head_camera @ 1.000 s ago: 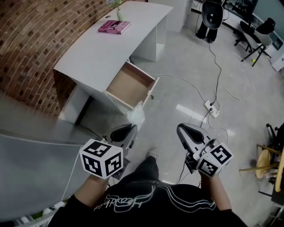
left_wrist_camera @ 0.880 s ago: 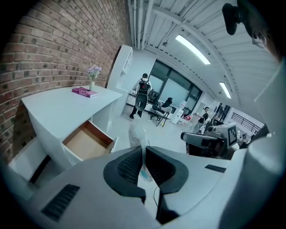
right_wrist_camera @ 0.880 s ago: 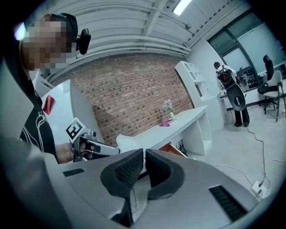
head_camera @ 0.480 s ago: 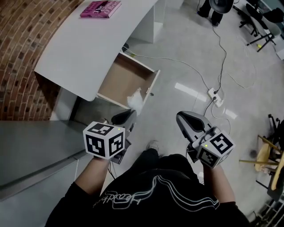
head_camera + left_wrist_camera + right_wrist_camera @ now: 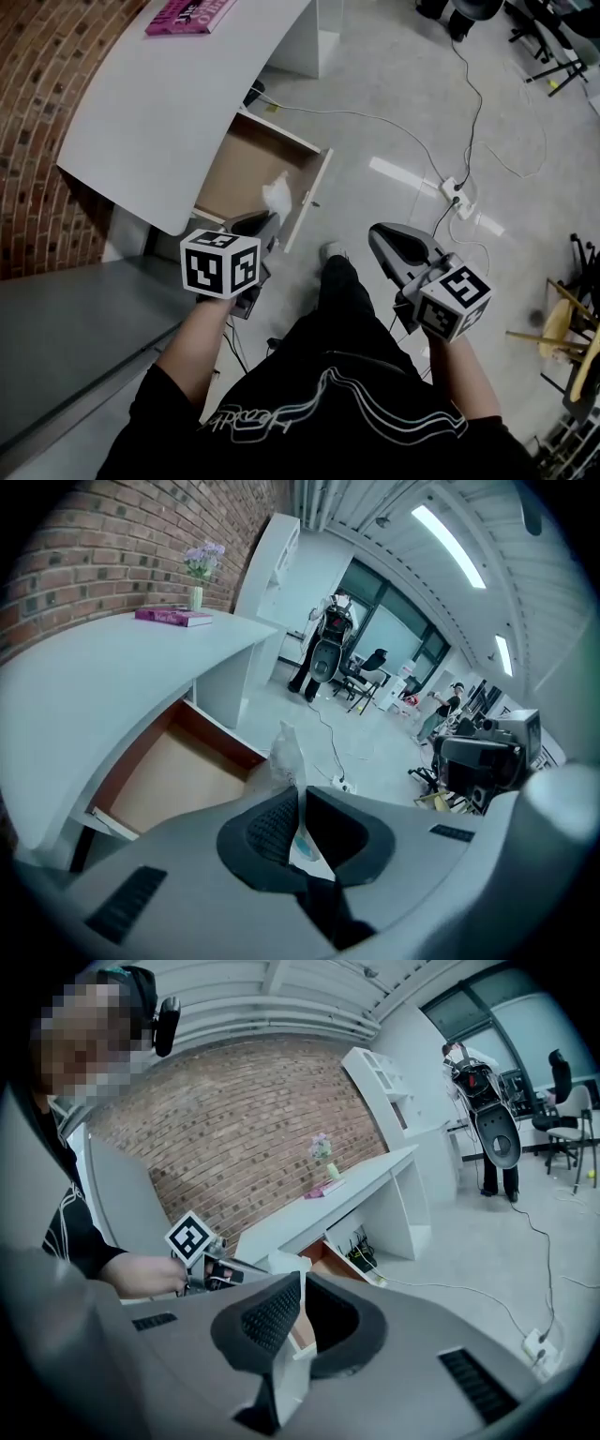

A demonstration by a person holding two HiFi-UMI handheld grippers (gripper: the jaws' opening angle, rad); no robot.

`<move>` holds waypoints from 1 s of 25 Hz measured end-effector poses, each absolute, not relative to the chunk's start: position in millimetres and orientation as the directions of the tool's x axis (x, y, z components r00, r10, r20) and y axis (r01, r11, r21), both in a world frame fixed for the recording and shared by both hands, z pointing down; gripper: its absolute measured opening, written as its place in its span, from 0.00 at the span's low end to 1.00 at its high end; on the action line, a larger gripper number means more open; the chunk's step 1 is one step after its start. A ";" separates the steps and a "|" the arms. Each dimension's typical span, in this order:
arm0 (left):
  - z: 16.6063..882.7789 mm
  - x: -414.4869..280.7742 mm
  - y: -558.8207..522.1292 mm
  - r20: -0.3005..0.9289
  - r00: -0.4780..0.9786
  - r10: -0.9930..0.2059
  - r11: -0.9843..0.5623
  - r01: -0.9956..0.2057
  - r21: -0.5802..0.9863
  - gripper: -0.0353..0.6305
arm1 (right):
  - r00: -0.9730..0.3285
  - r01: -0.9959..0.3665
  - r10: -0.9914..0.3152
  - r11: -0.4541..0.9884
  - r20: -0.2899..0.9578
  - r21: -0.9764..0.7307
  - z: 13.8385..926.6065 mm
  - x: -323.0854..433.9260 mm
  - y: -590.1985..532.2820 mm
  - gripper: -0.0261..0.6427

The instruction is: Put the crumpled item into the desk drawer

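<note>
The left tongs [image 5: 261, 223] are clamped on the crumpled white item [image 5: 277, 194], which looks like thin film or paper, though the view is too coarse to be sure. Only its lower edge is pinched between the dark ribbed pads. Most of it therefore sticks out past the tips and hangs over the open brown-lined drawer [image 5: 234, 178], near the drawer's front panel rather than deep inside. The drawer stands pulled out from under the curved white desk [image 5: 159, 103], its bare bottom ready to take the drop. The right tongs [image 5: 392, 248] hang over the floor, well apart from the drawer, with their jaws together on nothing. They are probably kept clear because one hand is enough. Release looks close, and a little more reach would centre the item.
</note>
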State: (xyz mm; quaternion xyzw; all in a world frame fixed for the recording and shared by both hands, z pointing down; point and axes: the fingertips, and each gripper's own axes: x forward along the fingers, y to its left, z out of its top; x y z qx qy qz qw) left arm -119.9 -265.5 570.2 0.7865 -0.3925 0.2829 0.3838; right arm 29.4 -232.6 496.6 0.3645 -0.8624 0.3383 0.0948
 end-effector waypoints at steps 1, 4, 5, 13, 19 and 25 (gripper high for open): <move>577.8 -118.5 -273.4 0.757 0.523 -0.393 -0.388 -0.840 0.379 0.11 | -0.717 -0.691 -0.562 0.495 0.413 -0.526 497.7 31.1 -243.3 0.11; 602.8 -113.0 -298.0 0.783 0.503 -0.365 -0.373 -0.850 0.372 0.11 | -0.721 -0.690 -0.558 0.517 0.411 -0.507 507.9 40.8 -278.5 0.11; 612.1 -111.5 -306.4 0.791 0.498 -0.355 -0.371 -0.852 0.370 0.11 | -0.723 -0.688 -0.555 0.529 0.411 -0.496 512.4 44.2 -290.5 0.11; 680.9 -112.7 -356.3 0.836 0.464 -0.294 -0.301 -0.875 0.380 0.11 | -0.744 -0.668 -0.485 0.522 0.460 -0.529 546.0 51.9 -361.2 0.11; 743.4 -122.3 -383.0 0.873 0.415 -0.255 -0.234 -0.903 0.361 0.11 | -0.763 -0.646 -0.439 0.558 0.475 -0.522 570.8 45.1 -392.2 0.11; 794.3 -123.8 -398.8 0.882 0.417 -0.220 -0.207 -0.904 0.375 0.11 | -0.766 -0.638 -0.390 0.552 0.510 -0.537 607.2 43.2 -412.0 0.11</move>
